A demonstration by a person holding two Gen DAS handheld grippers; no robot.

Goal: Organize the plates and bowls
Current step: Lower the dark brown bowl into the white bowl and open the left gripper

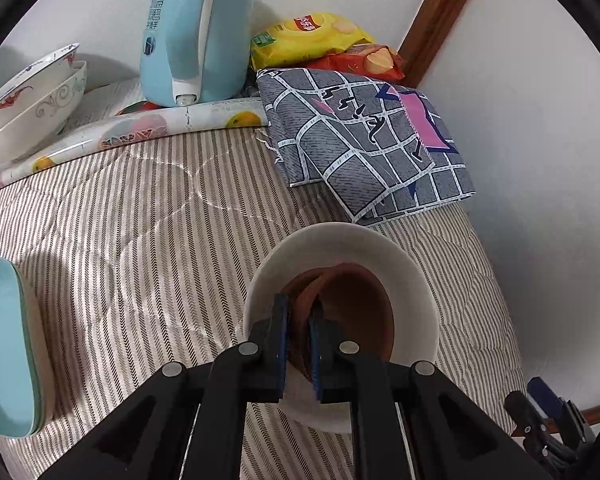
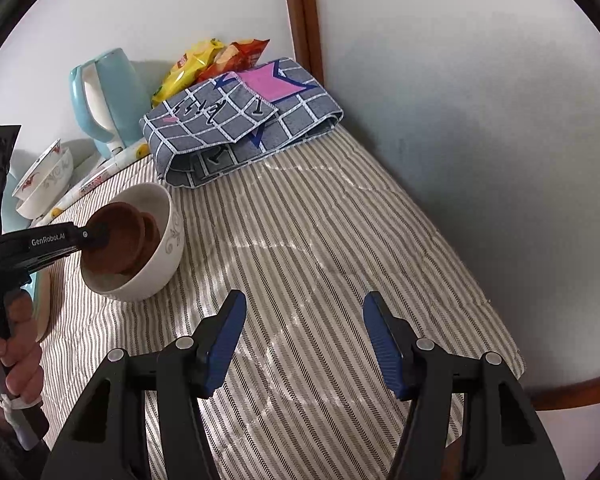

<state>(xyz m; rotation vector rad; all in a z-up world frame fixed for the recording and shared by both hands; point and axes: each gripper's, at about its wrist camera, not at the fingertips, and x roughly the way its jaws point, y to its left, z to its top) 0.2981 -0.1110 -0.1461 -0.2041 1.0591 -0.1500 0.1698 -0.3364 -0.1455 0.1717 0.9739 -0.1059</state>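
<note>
A white bowl (image 1: 340, 236) with a grey scroll pattern stands on the striped cloth. Inside it lean two small brown dishes (image 1: 348, 308), one against the other. My left gripper (image 1: 299, 312) is shut on the near rim of the brown dishes, its fingers reaching down into the bowl. The right wrist view shows the same bowl (image 2: 156, 268), the brown dishes (image 2: 120, 240) and the left gripper (image 2: 96, 236) from the side. My right gripper (image 2: 305, 300) is open over bare striped cloth to the right of the bowl, holding nothing.
Two patterned bowls (image 1: 32, 96) are stacked at the back left beside a blue kettle (image 1: 192, 32). Teal plates (image 1: 8, 344) lie at the left edge. A folded checked cloth (image 1: 364, 140) and snack bags (image 1: 312, 40) fill the back corner against the wall. A hand (image 2: 16, 344) grips the left tool.
</note>
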